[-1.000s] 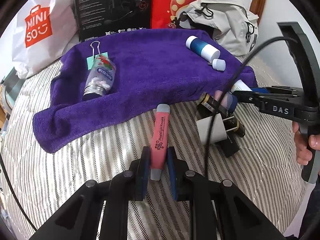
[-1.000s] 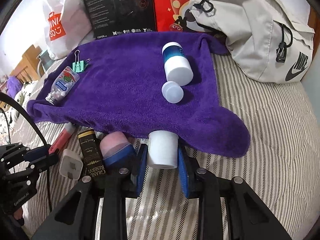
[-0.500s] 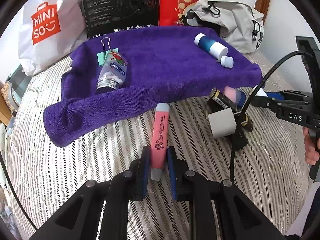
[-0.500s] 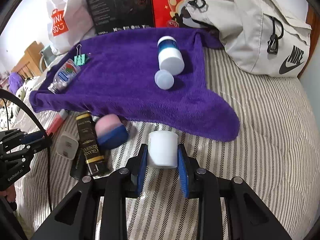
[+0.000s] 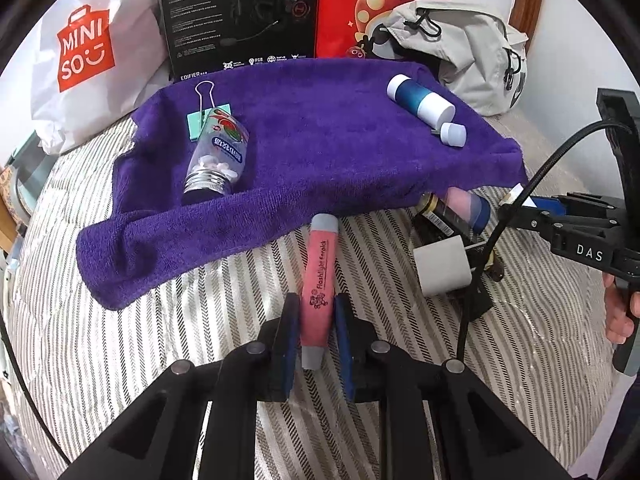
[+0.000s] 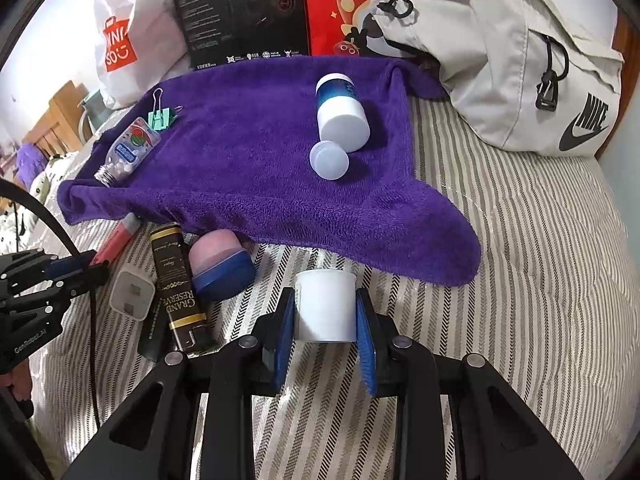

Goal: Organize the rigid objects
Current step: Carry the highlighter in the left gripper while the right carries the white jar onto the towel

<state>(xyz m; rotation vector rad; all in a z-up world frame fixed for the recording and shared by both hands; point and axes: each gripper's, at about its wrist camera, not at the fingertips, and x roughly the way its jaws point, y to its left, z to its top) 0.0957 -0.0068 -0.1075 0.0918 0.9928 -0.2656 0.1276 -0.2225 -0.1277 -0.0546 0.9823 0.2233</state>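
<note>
My left gripper [image 5: 316, 320] is shut on a pink tube with grey ends [image 5: 318, 280], held over the striped bedcover just short of the purple towel [image 5: 320, 144]. My right gripper [image 6: 325, 320] is shut on a white jar [image 6: 325, 306], off the towel's front right corner [image 6: 420, 240]. On the towel lie a clear pill bottle [image 5: 220, 152], a green binder clip [image 5: 200, 120], a blue-and-white bottle [image 6: 340, 116] and a small pale cap [image 6: 329, 159]. Left of the right gripper sit a pink-and-blue container [image 6: 222, 264], a black "Grand Reserve" box [image 6: 178, 284] and a white charger [image 6: 132, 290].
A grey backpack [image 6: 520, 72] lies at the back right. A black box [image 5: 240, 16], a red box [image 5: 384, 4] and a white shopping bag [image 5: 88, 56] stand behind the towel. A hand [image 5: 618, 316] holds the right gripper's handle. Bare striped bedcover [image 6: 520, 280] spreads right of the towel.
Both grippers have pulled back from the towel, each keeping its object. The white jar has come out from the towel's edge, away from the pink-and-blue container.
</note>
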